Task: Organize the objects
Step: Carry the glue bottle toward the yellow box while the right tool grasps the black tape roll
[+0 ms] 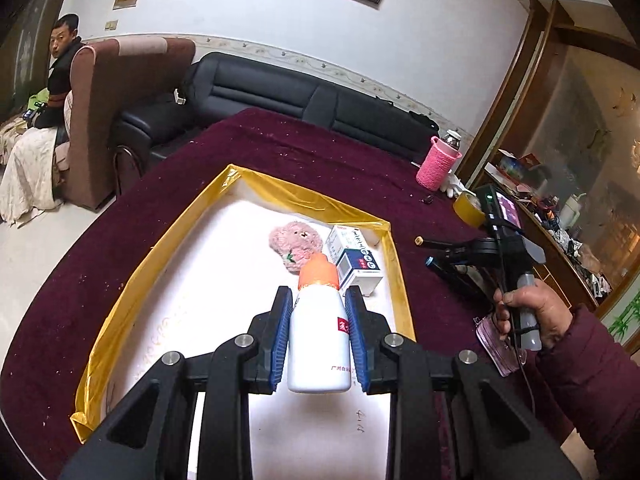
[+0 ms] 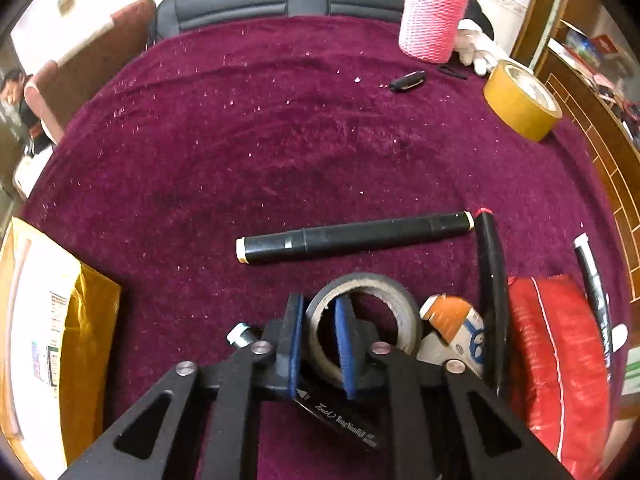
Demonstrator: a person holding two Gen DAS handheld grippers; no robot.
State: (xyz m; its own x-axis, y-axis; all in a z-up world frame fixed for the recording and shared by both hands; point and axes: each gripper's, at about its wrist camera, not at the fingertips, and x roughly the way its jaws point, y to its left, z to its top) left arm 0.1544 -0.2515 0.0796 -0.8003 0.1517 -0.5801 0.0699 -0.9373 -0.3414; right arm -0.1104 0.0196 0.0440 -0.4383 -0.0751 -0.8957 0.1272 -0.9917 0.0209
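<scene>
Over the white tray with the yellow taped rim (image 1: 120, 292), the left gripper (image 1: 319, 334) has its blue pads squeezed tight on a white bottle with an orange cap (image 1: 319, 336), held up off the tray floor, cap pointing away from the camera. Just past the cap, at the tray's far right corner, sit a pink plush bear (image 1: 295, 245) and two small medicine boxes (image 1: 356, 258), the boxes touching each other.

Right side: the right gripper (image 2: 318, 344) is down on the maroon tabletop (image 2: 240, 140), pinching the wall of a grey tape roll (image 2: 366, 312), one pad inside the ring and one outside. A black marker (image 2: 354, 237) lies crosswise just beyond the roll. Another black pen (image 2: 491, 288) runs alongside a small orange-and-white box (image 2: 452, 330) and a red pouch (image 2: 560, 364) on the right. Further back are a yellow tape roll (image 2: 520, 104) and a pink knit-covered bottle (image 2: 432, 16).
</scene>
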